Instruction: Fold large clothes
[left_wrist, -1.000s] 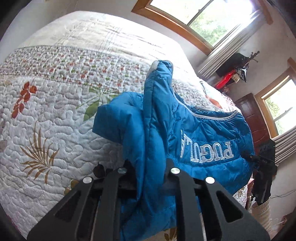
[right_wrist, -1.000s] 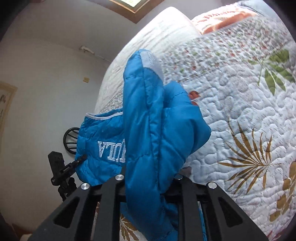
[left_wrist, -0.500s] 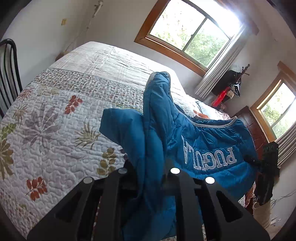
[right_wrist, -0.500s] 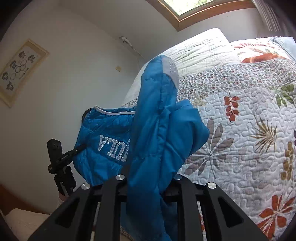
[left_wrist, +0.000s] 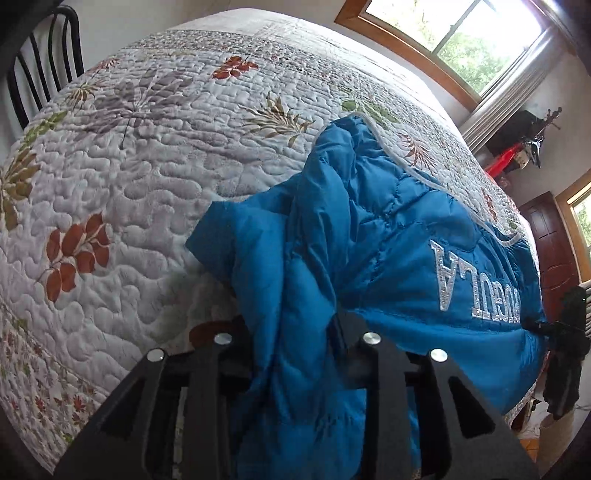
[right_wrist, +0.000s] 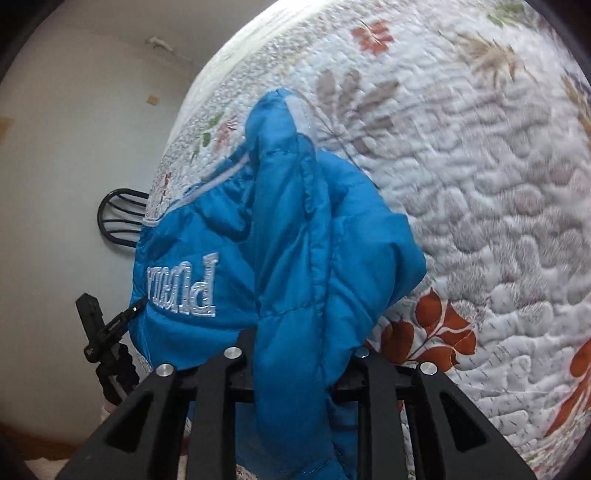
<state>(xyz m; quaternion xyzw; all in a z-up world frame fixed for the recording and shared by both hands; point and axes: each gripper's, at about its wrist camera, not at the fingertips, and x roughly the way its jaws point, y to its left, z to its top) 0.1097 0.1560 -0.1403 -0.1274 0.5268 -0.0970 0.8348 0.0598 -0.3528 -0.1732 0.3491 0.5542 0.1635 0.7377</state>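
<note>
- Chair (left_wrist: 40, 62) with black curved bars sits at the far left edge of the left wrist view, just past the bed's corner.
- The quilt (left_wrist: 147, 177) covers the bed, white and puffy-stitched with rust, olive and tan leaf prints all over.
- The blue jacket (left_wrist: 369, 240) lies spread on the quilt's near right part, quilted shell, silver trim along its far edge, silver embroidered letters reading upside down.
- The left gripper (left_wrist: 295, 328) has a bunched fold of the jacket running up between its two black fingers. Its jaws have just been opening, and the fabric is still between them, so whether the pads still press on it is hard to tell.
- Further right in that view: a wood-framed window (left_wrist: 461, 40), a dark wooden door (left_wrist: 550, 240), and the other gripper at the jacket's right edge.
- In the right wrist view the right gripper (right_wrist: 299, 350) also has a thick fold of the jacket (right_wrist: 295, 240) standing up between its fingers. Its jaws have just been opening too, cloth still in the gap; can't tell if it's clamped.
- The quilt (right_wrist: 461, 166) fills the right side of that view, a bit blurred.
</note>
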